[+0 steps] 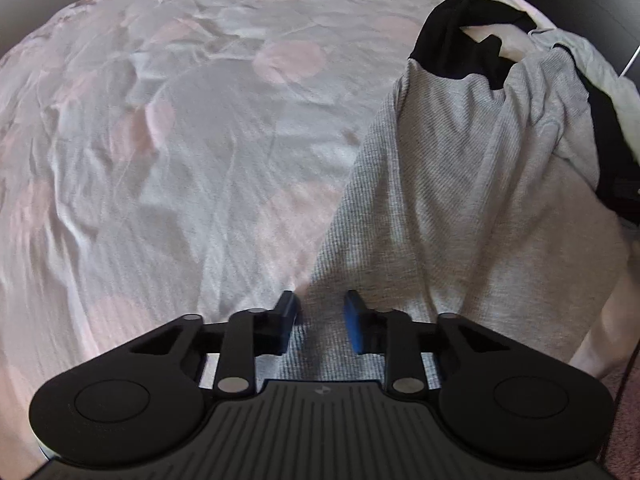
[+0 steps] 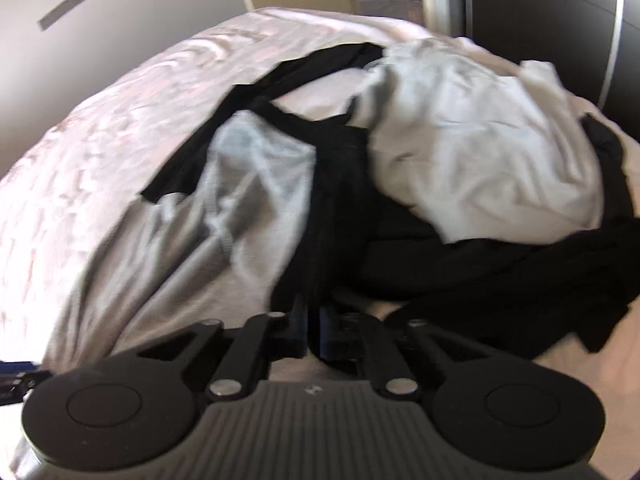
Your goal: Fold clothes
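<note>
Grey ribbed shirt (image 1: pixel 448 184) lay crumpled along the bed's (image 1: pixel 180 140) right side. My left gripper (image 1: pixel 320 316) stood apart over its hem; my right gripper (image 2: pixel 314 328) pinched black fabric (image 2: pixel 340 184). Best practice: clamp the hem, then draw both corners taut.

A gray ribbed shirt (image 1: pixel 460 184) with black trim lies stretched out on the bed, its bottom edge near us. Its black neck band (image 1: pixel 460 36) is at the far end, all bunched up. Next to it sits a messy pile: a crumpled white cloth (image 2: pixel 480 140) on top of dark black clothes (image 2: pixel 500 280). Nothing in the pile looks folded.
</note>
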A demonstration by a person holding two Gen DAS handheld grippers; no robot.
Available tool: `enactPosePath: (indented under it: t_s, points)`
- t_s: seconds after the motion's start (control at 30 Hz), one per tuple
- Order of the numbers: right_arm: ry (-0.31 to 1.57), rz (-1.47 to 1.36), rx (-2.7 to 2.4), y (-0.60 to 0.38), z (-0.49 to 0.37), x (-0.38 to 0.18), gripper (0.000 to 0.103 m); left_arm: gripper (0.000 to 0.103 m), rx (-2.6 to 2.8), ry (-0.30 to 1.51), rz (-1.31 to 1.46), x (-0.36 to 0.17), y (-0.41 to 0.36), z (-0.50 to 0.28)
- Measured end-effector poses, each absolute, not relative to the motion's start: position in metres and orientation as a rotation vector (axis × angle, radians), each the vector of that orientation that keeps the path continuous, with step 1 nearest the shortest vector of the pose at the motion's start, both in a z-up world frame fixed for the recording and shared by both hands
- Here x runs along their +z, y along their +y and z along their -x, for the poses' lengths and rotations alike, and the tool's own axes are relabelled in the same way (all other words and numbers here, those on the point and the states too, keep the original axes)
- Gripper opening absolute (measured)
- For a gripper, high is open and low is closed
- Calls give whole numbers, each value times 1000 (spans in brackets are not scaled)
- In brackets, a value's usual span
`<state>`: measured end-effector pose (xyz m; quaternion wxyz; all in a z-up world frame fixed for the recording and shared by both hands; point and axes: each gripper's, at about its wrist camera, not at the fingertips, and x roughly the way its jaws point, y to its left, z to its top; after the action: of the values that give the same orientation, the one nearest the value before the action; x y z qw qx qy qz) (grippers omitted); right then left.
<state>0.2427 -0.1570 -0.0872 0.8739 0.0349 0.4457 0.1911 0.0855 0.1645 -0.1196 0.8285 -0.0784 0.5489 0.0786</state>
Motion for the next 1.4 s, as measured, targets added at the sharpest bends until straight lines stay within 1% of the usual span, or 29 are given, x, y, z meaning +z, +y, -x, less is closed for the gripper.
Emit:
enactPosePath:
  t_s: [0.03, 0.13, 0.17, 0.43, 0.57, 0.73, 0.83, 0.93, 0.97, 1.0, 1.13, 1.27, 1.4]
  points:
    - [925, -76, 421, -152, -238, -84, 6, 10, 185, 1171, 178, -119, 168, -84]
    - [914, -81, 512, -128, -222, -68, 6, 8, 250, 1187, 202, -115, 182, -77]
    - [909, -80, 541, -120, -214, -63, 6, 5, 267, 1185, 213, -112, 187, -74]
    - [933, -23, 879, -25, -119, -37, 6, 5, 259, 1140, 303, -79, 213, -19]
    - [967, 56, 1055, 23, -57, -40, 6, 5, 250, 1117, 353, -65, 225, 15]
    - [1002, 163, 1229, 62, 8, -45, 6, 5, 263, 1125, 373, -63, 240, 63]
    - [1012, 213, 1280, 77, 33, -51, 5, 5, 270, 1137, 384, -65, 246, 89]
    - [1004, 296, 1244, 83, 38, -63, 6, 5, 275, 1138, 419, -70, 247, 108]
    - [1023, 298, 1233, 82, 36, -66, 10, 5, 275, 1132, 431, -71, 246, 114]
    - [1047, 293, 1222, 80, 33, -70, 11, 6, 271, 1123, 438, -71, 245, 117]
    - [1038, 279, 1208, 63, 30, -60, 30, 8, 238, 1078, 419, -64, 237, 124]
    - [990, 281, 1187, 35, 26, -36, 33, 9, 188, 1034, 367, -53, 222, 123]
    - [947, 331, 1128, 13, 17, -24, 37, 19, 132, 1022, 281, -55, 199, 116]
